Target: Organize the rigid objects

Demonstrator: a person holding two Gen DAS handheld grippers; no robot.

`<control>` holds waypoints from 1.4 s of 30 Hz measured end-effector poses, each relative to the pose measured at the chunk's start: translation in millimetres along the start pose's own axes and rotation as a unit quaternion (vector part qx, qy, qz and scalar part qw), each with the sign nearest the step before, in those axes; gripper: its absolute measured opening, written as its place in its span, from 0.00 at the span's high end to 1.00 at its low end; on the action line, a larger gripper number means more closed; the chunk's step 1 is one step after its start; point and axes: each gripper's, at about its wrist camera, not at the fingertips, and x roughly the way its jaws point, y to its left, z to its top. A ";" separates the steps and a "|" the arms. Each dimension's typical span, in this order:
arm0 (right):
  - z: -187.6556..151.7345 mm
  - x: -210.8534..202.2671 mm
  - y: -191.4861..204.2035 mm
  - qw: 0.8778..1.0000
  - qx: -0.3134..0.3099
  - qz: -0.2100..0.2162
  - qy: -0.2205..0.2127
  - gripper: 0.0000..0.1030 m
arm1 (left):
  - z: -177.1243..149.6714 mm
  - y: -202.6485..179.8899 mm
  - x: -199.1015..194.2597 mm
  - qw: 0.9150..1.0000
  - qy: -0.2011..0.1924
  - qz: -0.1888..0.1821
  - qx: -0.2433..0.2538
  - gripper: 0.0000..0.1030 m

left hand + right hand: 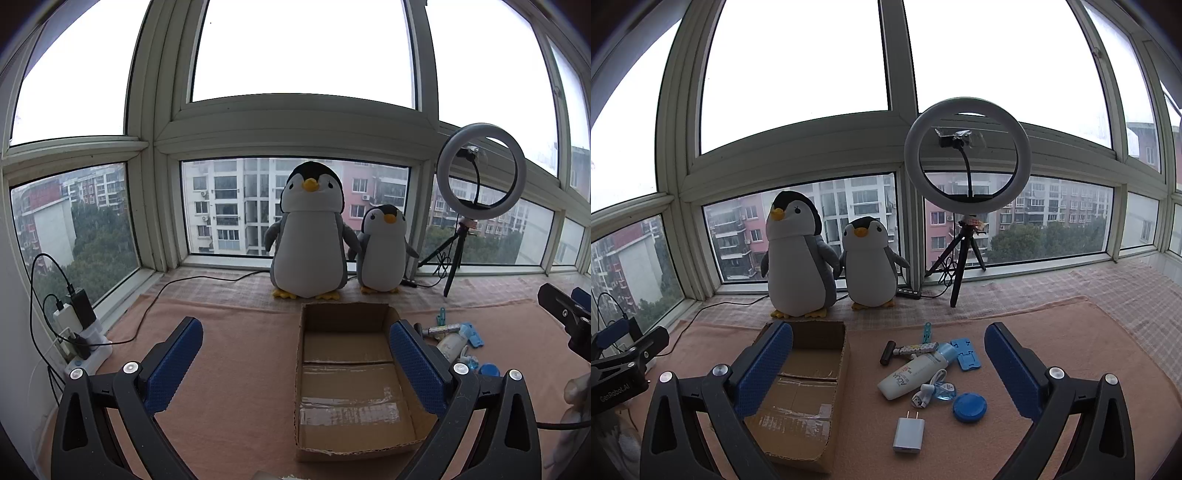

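Open cardboard box (812,373) lies empty beside scattered small items (934,373).

Your left wrist view faces the window low over the cardboard box (351,373); your right view, beside it, shares that box (801,391).

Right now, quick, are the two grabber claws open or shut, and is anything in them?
Left gripper: open, holding nothing, above the brown cardboard box.
Right gripper: open, holding nothing, above the white AQUA bottle.
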 end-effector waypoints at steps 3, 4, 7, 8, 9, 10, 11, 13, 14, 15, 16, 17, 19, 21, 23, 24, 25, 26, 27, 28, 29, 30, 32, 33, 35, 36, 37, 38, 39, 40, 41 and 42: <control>-0.5 0.3 1.8 1.000 -0.003 -0.001 0.001 0.00 | 0.4 0.0 -0.3 1.000 0.000 0.000 0.000 0.00; -0.4 0.3 2.2 1.000 -0.003 -0.001 0.001 0.00 | 0.6 -0.1 -0.3 1.000 0.000 0.000 -0.001 0.00; -0.1 0.7 2.3 1.000 -0.003 -0.001 0.001 0.00 | 0.9 0.0 -0.5 1.000 0.000 0.000 0.000 0.01; -0.4 0.4 2.3 1.000 -0.003 -0.001 0.001 0.00 | 0.8 -0.1 -0.4 1.000 0.000 0.000 -0.001 0.00; -0.4 0.5 2.2 1.000 -0.003 -0.001 0.001 0.00 | 0.9 -0.2 -0.4 1.000 0.000 0.000 0.000 0.00; -0.4 0.6 2.1 1.000 -0.003 -0.001 0.001 0.00 | 0.9 0.1 -0.4 1.000 0.000 0.000 0.000 0.00; -0.1 0.3 1.7 1.000 -0.002 -0.001 0.001 0.00 | 1.0 0.0 -0.5 1.000 0.000 0.000 0.000 0.00; -0.3 0.3 1.7 1.000 -0.003 -0.001 0.001 0.00 | 0.7 -0.2 -0.4 1.000 0.000 -0.001 0.001 0.00; -0.3 0.4 1.7 1.000 -0.003 -0.001 0.001 0.00 | 0.7 -0.4 -0.5 1.000 0.001 -0.001 0.001 0.00; -0.4 0.4 1.8 1.000 -0.003 -0.001 0.002 0.00 | 0.7 -0.9 -0.6 1.000 0.001 -0.001 0.002 0.00; -1.3 0.3 2.2 1.000 -0.003 -0.001 0.002 0.00 | 0.8 -1.5 -0.7 1.000 0.001 -0.002 0.002 0.00; -1.4 0.3 2.2 1.000 -0.003 -0.001 0.002 0.00 | 1.1 -1.5 -0.6 1.000 0.001 -0.002 0.001 0.01; -1.4 0.4 2.4 1.000 -0.003 -0.001 0.002 0.00 | 1.1 -1.6 -0.6 1.000 0.001 -0.001 0.002 0.00; -1.7 0.5 2.8 1.000 -0.004 -0.001 0.003 0.00 | 1.3 -1.3 -0.7 1.000 0.001 -0.002 0.001 0.01; -1.6 0.5 2.7 1.000 -0.003 -0.001 0.003 0.00 | 1.2 -1.5 -0.6 1.000 0.001 -0.002 0.002 0.00; -1.7 0.3 2.8 1.000 -0.003 -0.001 0.003 0.00 | 1.3 -1.4 -0.6 1.000 0.001 -0.002 0.001 0.00; -2.2 0.1 3.1 1.000 -0.003 -0.001 0.003 0.00 | 1.2 -1.4 -0.6 1.000 0.001 -0.002 0.002 0.00; -1.9 0.5 3.1 1.000 -0.003 -0.001 0.003 0.00 | 1.2 -1.4 -0.6 1.000 0.001 -0.002 0.002 0.00; -1.6 0.7 3.0 1.000 -0.003 -0.001 0.003 0.00 | 1.2 -1.4 -0.7 1.000 0.002 -0.002 0.002 0.00; -1.5 0.7 3.1 1.000 -0.003 -0.001 0.003 0.00 | 1.5 -1.1 -0.6 1.000 0.002 -0.002 0.001 0.00; -1.3 0.7 3.1 1.000 -0.003 -0.001 0.003 0.00 | 1.8 -1.0 -0.7 1.000 0.002 -0.002 0.001 0.00; -1.4 0.7 3.3 1.000 -0.004 -0.002 0.004 0.00 | 1.9 -1.0 -0.7 1.000 0.002 -0.002 0.001 0.00; -2.3 1.1 3.2 1.000 -0.004 -0.003 0.004 0.00 | 2.3 -0.8 -0.4 1.000 0.003 -0.003 0.002 0.00; -2.7 1.2 2.9 1.000 -0.004 -0.003 0.005 0.00 | 2.4 -0.6 -0.3 1.000 0.003 -0.003 0.002 0.00; -3.1 1.4 2.6 1.000 -0.004 -0.003 0.005 0.00 | 2.2 -0.6 -0.3 1.000 0.003 -0.003 0.002 0.00; -3.8 1.5 2.6 1.000 -0.004 -0.003 0.006 0.00 | 2.3 -0.6 -0.2 1.000 0.004 -0.003 0.002 0.00; -4.2 2.0 2.5 1.000 -0.004 -0.002 0.007 0.00 | 1.6 -0.8 -0.4 1.000 0.003 -0.003 0.002 0.00; -4.9 1.9 2.8 1.000 -0.005 -0.002 0.008 0.00 | 1.7 -0.8 -0.4 1.000 0.003 -0.003 0.002 0.00; -5.0 2.2 2.9 1.000 -0.005 -0.003 0.009 0.00 | 1.6 -0.7 -0.5 1.000 0.003 -0.003 0.002 0.00; -3.8 3.4 2.4 1.000 -0.006 -0.003 0.010 0.00 | 1.4 -0.8 -0.2 1.000 0.003 -0.003 0.002 0.00; -3.8 3.4 2.3 1.000 -0.006 -0.003 0.011 0.00 | 1.4 -0.8 -0.2 1.000 0.003 -0.003 0.002 0.00; -4.3 3.0 2.2 1.000 -0.006 -0.002 0.011 0.00 | 1.2 -0.6 -0.1 1.000 0.003 -0.003 0.001 0.00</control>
